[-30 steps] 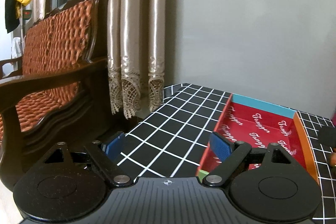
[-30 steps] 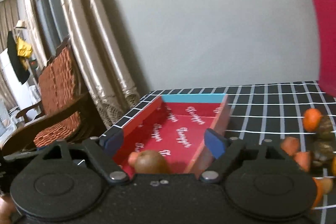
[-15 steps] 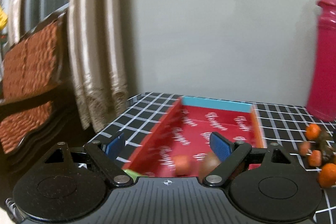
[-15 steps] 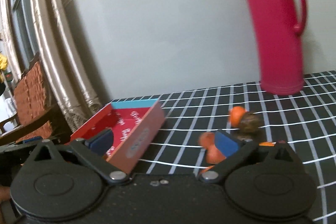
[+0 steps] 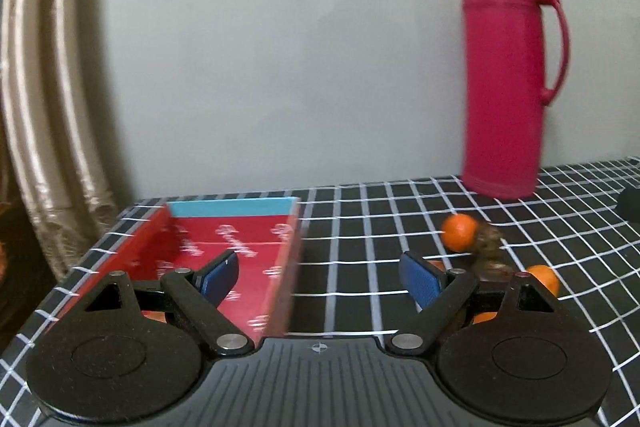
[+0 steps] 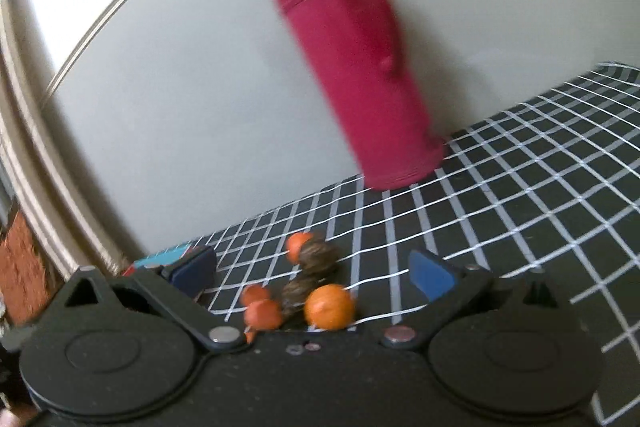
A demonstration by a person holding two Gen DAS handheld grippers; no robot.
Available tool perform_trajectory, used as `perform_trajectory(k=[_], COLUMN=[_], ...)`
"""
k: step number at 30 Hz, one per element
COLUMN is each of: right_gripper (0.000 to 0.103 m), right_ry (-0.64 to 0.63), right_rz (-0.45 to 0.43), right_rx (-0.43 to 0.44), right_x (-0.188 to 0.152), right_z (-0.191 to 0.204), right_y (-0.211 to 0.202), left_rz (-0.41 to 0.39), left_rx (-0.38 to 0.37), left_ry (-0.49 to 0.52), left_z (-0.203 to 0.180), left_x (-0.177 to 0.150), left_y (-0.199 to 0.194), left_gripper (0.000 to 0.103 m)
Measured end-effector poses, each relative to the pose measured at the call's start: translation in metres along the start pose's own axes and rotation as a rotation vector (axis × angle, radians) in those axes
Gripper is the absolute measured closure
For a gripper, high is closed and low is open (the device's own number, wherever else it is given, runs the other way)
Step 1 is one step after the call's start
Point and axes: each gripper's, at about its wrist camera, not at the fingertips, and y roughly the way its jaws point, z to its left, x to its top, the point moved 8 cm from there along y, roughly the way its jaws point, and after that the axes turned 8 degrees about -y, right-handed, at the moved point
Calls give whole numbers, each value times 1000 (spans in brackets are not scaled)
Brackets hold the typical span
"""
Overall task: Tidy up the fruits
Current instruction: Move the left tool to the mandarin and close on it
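A red tray [image 5: 240,251] with a light blue far wall lies at the left of the checked tablecloth. My left gripper [image 5: 320,279] hangs open and holds nothing, its left finger over the tray and its right finger over the cloth. A heap of fruit lies to the right: an orange [image 5: 460,233], a brown fruit [image 5: 488,247] and another orange [image 5: 544,277]. My right gripper [image 6: 316,275] is wide open just short of that heap, with a large orange [image 6: 329,307], small reddish fruits [image 6: 262,313] and brown fruits [image 6: 318,257] lying on the cloth between its fingers, untouched.
A tall pink thermos jug [image 5: 508,67] stands against the pale wall behind the fruit, also in the right wrist view [image 6: 352,67]. A beige curtain [image 5: 48,107] hangs at the left past the table's edge. Black cloth with white lines [image 6: 520,207] stretches to the right.
Both views have swung right, from the tray toward the fruit heap and the jug. My right jaws have widened, and the brown fruit that was between them over the tray is gone.
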Motion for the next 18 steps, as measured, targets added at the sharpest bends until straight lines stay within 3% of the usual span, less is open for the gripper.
perform_trajectory(k=[5, 18], right_gripper=[0, 0], right_ry=[54, 129], right_rz=[-9, -29], right_rx=[-31, 2], right_x=[-2, -4], right_z=[-26, -38], right_y=[-6, 6], left_rz=[26, 138], left_rx=[-46, -109], left_ry=[10, -49], left_z=[-27, -56], left_x=[0, -2], left_y=[18, 67], left_gripper=[16, 17])
